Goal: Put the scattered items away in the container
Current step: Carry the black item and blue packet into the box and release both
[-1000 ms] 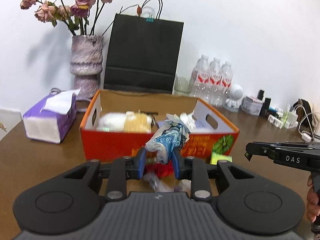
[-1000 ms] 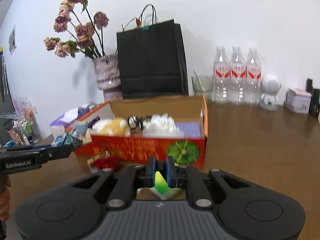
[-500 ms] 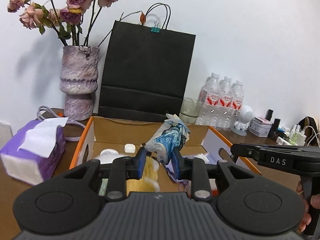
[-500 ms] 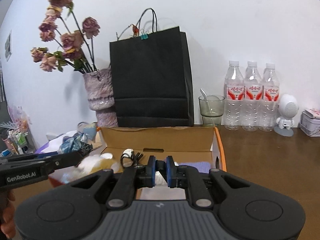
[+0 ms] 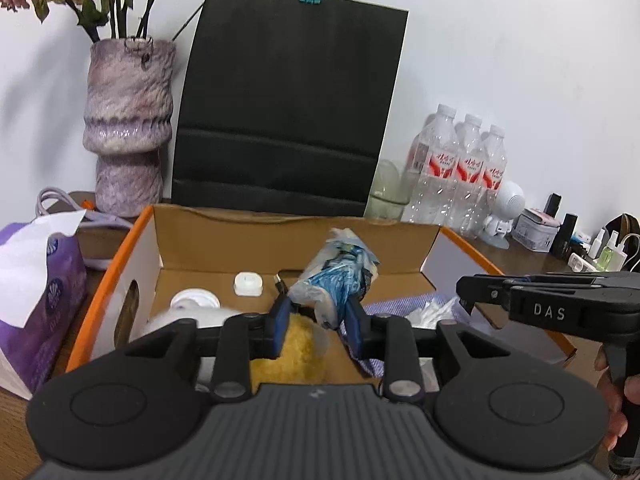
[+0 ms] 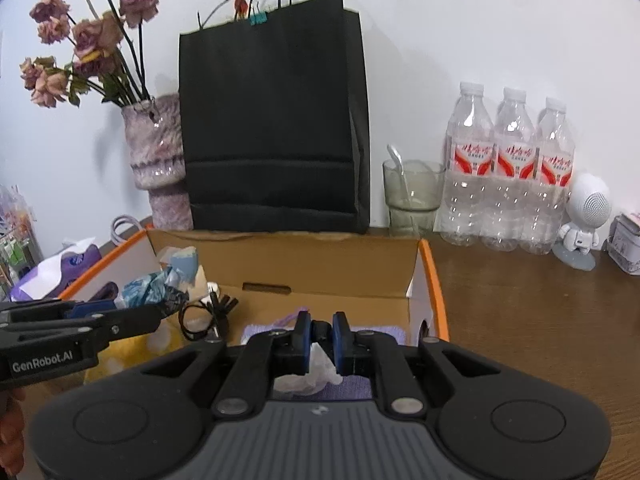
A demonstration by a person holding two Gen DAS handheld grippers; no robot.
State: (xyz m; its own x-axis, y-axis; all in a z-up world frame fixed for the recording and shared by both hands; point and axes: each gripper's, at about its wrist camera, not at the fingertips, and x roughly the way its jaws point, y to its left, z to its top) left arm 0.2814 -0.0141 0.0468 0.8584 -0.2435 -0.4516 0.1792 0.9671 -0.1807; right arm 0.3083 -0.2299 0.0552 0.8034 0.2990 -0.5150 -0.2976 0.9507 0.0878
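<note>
The left gripper [image 5: 316, 326] pinches a crinkly blue wrapper [image 5: 338, 280] and holds it up over the open box [image 5: 280, 232]. The right gripper [image 6: 320, 338] is beside it over the box, its fingers [image 6: 341, 336] close together; whether it holds anything, I cannot tell.

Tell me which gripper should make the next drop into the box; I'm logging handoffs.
Left, probably. The left gripper is shut on the blue wrapper and hangs over the open box, so it only needs to let go. The right gripper is also over the box, nearly closed, with nothing clearly gripped.
</note>
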